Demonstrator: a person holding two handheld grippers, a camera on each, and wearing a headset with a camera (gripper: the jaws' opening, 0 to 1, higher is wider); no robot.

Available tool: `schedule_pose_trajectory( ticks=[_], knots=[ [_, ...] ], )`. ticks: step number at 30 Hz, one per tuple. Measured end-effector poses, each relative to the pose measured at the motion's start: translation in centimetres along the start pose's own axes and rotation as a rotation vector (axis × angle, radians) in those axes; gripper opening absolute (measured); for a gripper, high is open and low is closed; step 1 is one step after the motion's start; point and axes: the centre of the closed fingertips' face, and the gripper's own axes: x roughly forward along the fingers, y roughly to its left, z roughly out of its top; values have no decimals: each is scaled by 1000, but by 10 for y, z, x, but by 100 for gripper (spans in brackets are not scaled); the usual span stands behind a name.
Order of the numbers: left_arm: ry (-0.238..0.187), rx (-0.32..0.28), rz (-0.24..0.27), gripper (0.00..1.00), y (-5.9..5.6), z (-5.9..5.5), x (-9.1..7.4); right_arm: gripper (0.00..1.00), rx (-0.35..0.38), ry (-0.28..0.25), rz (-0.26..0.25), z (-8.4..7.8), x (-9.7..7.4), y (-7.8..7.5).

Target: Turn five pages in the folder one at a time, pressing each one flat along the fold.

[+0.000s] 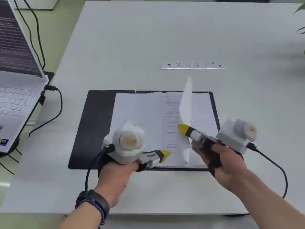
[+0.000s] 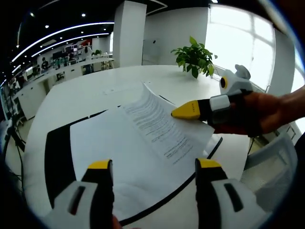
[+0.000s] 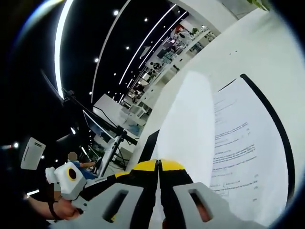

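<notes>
Over the folder: page upright.
Right gripper pinches its near edge for turning; left gripper, jaws spread, sits at the folder's near edge, free to press.

2 handheld grippers of the same build. The left gripper has a rounded white housing, a black mid-section, and pale grey jaws with dark slots in their sides and yellow caps. The right gripper looks the same. A thin black cable trails from each. A dark beaded wristband circles the left wrist.
</notes>
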Motion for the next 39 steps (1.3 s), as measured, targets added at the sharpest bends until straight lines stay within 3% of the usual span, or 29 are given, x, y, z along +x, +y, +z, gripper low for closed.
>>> schedule_pose_trajectory(
  ticks=[7,15,32,39],
  knots=[
    [-11,-44,62,70,25,-13,-25,0,-38,62,39,-18,15,19],
    [-13,-62,111,70,45,-27,-51,0,-38,82,66,-25,31,36],
    [-24,-58,152,69,70,-38,-85,0,-23,120,132,-47,75,71],
    [-31,-74,154,69,78,-42,-94,0,6,147,133,-61,90,74]
  ],
)
